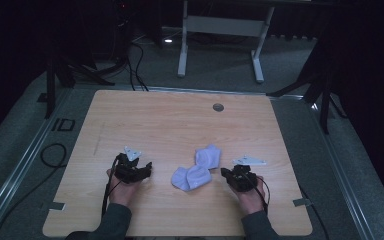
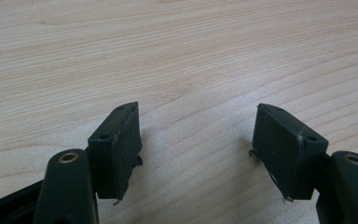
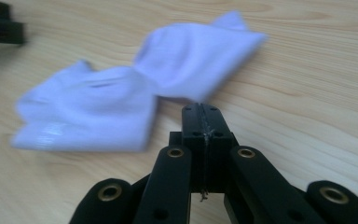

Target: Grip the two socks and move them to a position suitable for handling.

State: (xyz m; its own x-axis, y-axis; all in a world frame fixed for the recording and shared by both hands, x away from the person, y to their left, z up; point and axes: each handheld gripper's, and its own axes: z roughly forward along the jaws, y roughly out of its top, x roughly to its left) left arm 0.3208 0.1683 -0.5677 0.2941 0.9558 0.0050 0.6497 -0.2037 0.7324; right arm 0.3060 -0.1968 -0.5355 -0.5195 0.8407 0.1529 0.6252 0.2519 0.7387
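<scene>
White socks point(image 1: 196, 170) lie between the spread left hand-held gripper point(image 1: 136, 170) and closed, empty right hand-held gripper point(image 1: 230, 174).

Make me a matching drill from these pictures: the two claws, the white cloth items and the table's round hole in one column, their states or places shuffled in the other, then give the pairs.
Things:
1. left claw
2. right claw
3. white cloth items
4. round hole

States or places:
A. near the far edge of the wooden table
B. jaws pressed together, nothing between them
C. jaws spread wide over bare wood
D. lying crumpled between the two claws

Pairs: 1-C, 2-B, 3-D, 4-A
</scene>
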